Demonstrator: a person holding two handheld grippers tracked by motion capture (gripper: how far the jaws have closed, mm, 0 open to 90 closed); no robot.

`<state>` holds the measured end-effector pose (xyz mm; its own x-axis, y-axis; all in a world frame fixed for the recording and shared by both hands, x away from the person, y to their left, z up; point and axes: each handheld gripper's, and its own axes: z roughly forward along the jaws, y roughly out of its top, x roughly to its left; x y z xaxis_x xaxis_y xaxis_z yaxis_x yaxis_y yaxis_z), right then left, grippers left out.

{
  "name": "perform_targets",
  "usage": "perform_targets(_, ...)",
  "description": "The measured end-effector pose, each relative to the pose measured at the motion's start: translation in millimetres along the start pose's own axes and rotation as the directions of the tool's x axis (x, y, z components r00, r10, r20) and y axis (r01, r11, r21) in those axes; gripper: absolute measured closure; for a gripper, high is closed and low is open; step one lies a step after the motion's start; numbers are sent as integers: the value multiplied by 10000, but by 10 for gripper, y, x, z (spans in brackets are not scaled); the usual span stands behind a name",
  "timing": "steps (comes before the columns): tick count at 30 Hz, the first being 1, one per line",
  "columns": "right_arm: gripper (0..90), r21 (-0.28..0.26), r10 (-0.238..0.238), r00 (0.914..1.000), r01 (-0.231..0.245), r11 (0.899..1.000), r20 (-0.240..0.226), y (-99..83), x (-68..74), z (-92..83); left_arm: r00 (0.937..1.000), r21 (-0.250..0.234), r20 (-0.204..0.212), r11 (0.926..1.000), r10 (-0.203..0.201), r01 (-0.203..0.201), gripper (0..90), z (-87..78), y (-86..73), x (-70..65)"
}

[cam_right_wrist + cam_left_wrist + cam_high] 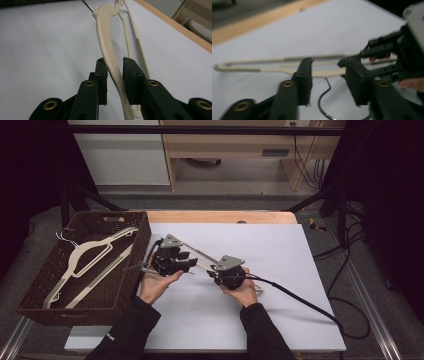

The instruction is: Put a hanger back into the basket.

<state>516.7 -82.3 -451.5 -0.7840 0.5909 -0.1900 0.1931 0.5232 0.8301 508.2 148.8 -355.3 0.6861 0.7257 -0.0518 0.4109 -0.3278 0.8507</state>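
A cream hanger (202, 259) is held over the white board (280, 250) near table centre, running from approx 10 o'clock to 4 o'clock between the two grippers. The left gripper (172, 262) is seen at the hanger's 10 o'clock end, cradled in the left hand (155, 284). In the left gripper view, the jaws are spread fairly wide w/ the hanger's middle and wire hook (325, 100) lying across the gap; whether the pads touch it cannot be told, as the frame is blurred. The right gripper (227, 275) is seen at the 4 o'clock end, held by the right hand (245, 292). In the right gripper view, the jaws are narrowed around one dotted arm of the hanger (110, 57), which passes between the pads; the left pad looks to be touching, a slim gap is seen at the right pad.

A brown wicker basket (132, 270) sits at 9 o'clock, partly off the board, w/ two more cream hangers (87, 265) lying inside. A wooden table edge (220, 216) is seen at 12 o'clock.
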Motion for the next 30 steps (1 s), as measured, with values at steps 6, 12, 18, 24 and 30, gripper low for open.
perform_targets(6,814,-147,-45,9993,51,9999,359,67,-42,-145,9996,-2013,-170,9794,-221,182,271,-434,55,147)
perform_targets(12,856,-225,204,9991,-196,9996,361,133,-152,-331,9981,-2249,-604,9744,-152,12,137,-662,-5,240)
perform_targets(18,863,-469,325,9989,-341,9983,-334,143,-195,-501,9968,-1572,-511,9852,617,-690,113,-661,-117,205)
perform_targets(24,862,-653,320,9880,-423,9970,-1509,162,-145,-710,9935,-1051,136,9882,1133,-1113,120,-563,-245,74)
perform_targets(30,862,-727,282,9631,-494,9961,-2676,161,11,-864,9769,-273,627,9788,2042,-2028,193,-401,-353,-113)
